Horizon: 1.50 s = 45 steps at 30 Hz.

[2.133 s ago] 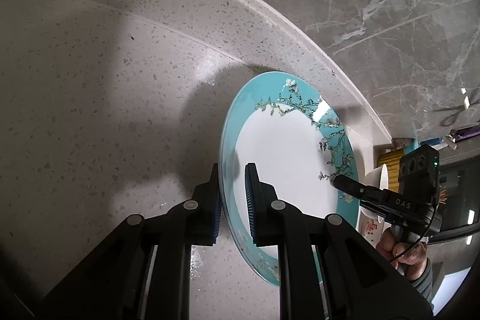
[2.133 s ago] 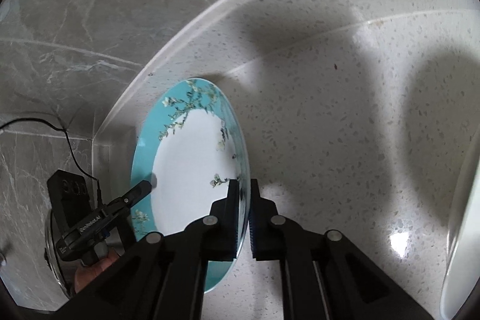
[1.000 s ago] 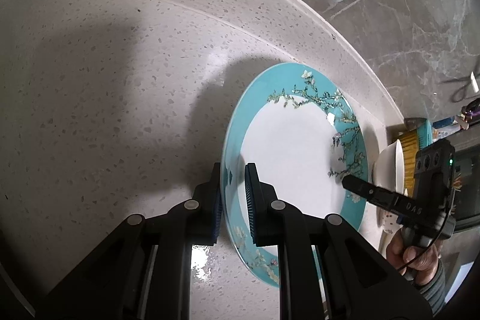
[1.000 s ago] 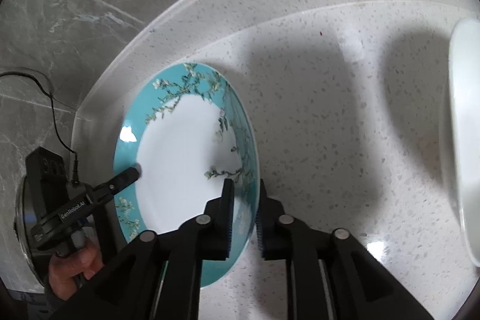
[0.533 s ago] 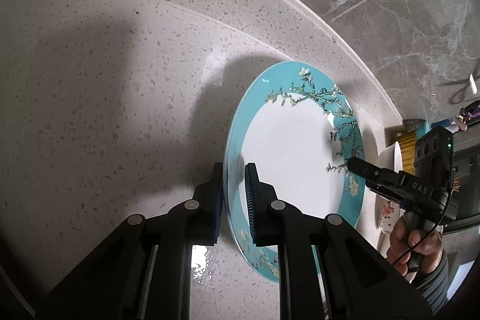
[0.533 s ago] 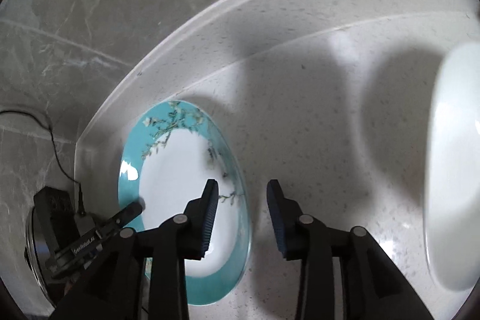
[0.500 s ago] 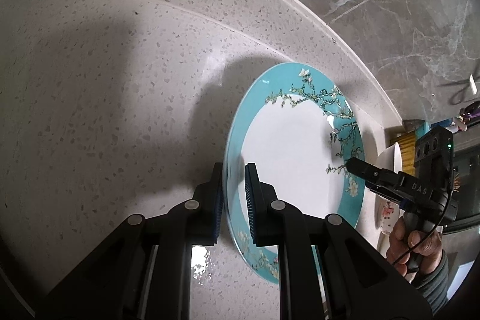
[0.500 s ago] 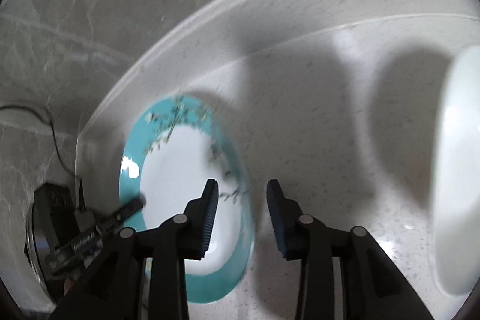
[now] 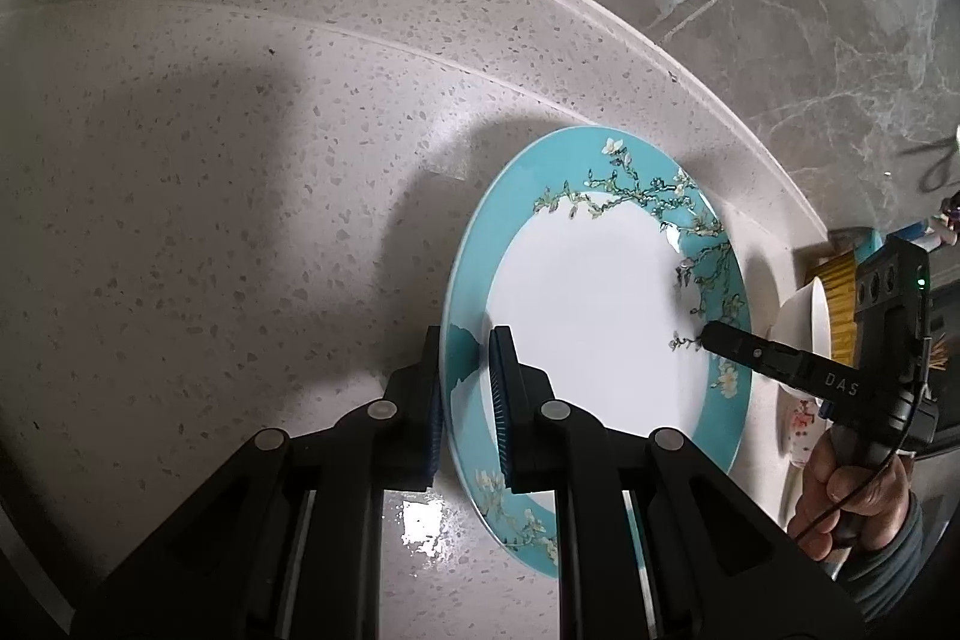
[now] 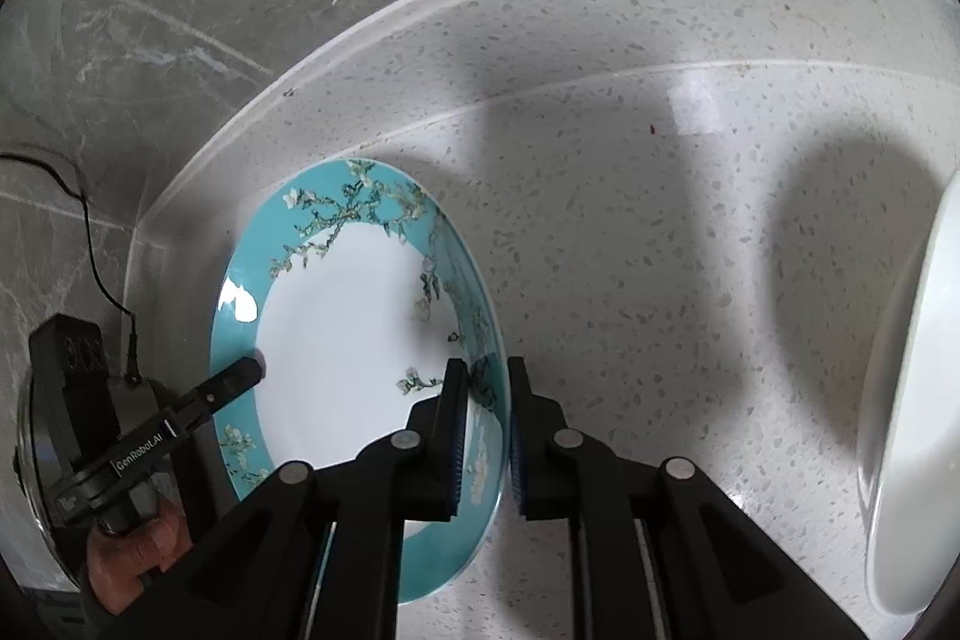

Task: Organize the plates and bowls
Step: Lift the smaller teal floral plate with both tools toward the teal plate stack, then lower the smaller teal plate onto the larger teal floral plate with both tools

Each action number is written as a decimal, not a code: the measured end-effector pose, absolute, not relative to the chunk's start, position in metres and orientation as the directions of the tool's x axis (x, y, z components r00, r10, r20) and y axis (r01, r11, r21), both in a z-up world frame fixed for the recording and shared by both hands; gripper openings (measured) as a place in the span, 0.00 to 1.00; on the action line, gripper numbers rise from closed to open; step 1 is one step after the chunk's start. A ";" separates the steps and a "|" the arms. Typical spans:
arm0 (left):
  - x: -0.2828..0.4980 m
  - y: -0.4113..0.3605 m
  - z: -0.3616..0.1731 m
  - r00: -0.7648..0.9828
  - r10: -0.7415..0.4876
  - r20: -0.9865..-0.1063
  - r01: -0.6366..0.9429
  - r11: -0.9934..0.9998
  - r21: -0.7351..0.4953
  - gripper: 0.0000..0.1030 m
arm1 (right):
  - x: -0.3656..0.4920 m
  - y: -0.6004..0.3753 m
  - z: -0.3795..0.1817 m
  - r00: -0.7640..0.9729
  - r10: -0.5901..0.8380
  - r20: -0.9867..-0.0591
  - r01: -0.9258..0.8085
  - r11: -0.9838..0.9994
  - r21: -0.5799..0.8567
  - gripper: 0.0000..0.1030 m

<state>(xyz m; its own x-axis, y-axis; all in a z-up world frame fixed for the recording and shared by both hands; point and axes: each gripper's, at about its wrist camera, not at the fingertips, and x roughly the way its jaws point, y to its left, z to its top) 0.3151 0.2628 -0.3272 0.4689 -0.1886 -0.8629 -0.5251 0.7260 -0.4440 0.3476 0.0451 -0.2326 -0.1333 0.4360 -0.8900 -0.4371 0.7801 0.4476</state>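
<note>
Your left gripper (image 9: pixel 465 388) pinches the teal plate's (image 9: pixel 600 316) near rim; your right gripper (image 10: pixel 483 424) straddles it loosely, so the plate could tilt or slip.

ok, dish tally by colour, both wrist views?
Teal floral plate: 1
White bowl: 1 (the white dish at the right wrist view's edge is likely the same one)
White piece with red print below the bowl: 1, kind unclear
Total: 3
</note>
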 end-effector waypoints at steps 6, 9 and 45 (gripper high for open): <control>0.311 0.263 -0.330 0.480 -0.179 -0.858 -0.535 0.716 -0.449 0.12 | 0.345 0.045 -0.221 -0.105 0.447 -0.888 -0.455 0.773 0.442 0.13; 0.307 0.261 -0.325 0.499 -0.169 -0.850 -0.531 0.716 -0.453 0.12 | 0.344 0.042 -0.215 -0.098 0.451 -0.887 -0.464 0.768 0.442 0.12; 0.147 0.075 -0.218 0.548 -0.180 -0.817 -0.411 0.792 -0.451 0.13 | 0.234 -0.127 -0.084 -0.005 0.600 -0.800 -0.499 0.692 0.522 0.13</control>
<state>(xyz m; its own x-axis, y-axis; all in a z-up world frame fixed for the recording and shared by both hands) 0.1468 0.0749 -0.2176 0.5481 -0.1802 -0.8168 -0.4112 0.7923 -0.4507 0.2340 -0.1267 -0.0836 -0.0047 0.5999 -0.8000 -0.4991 0.6919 0.5218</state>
